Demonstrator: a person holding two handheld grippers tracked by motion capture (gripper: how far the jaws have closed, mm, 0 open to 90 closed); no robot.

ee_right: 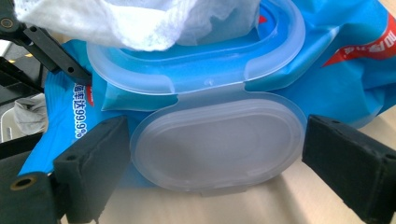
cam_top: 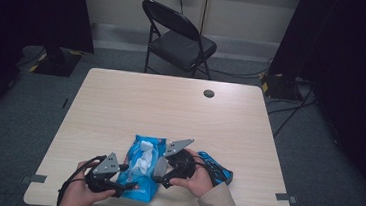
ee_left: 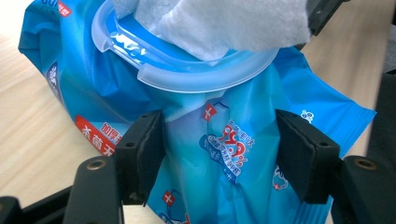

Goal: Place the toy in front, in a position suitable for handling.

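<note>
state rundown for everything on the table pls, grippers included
wipes pack: lying flat on table, a wipe pulled partly out
flip lid: open, folded back
left hand-held gripper: jaws astride the pack's end, left pad touching, right just off
right hand-held gripper: open, jaws either side of the lid
second blue packet: flat, by right hand

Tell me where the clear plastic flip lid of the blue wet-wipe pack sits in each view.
High view: the clear plastic flip lid lies open on the right side of the blue wet-wipe pack, near the right gripper.
Left gripper view: its oval collar sits top centre; the flap itself I cannot make out.
Right gripper view: lid centre, between the jaws.
Shared landmark: the white wipe sticking up from the opening.
</note>
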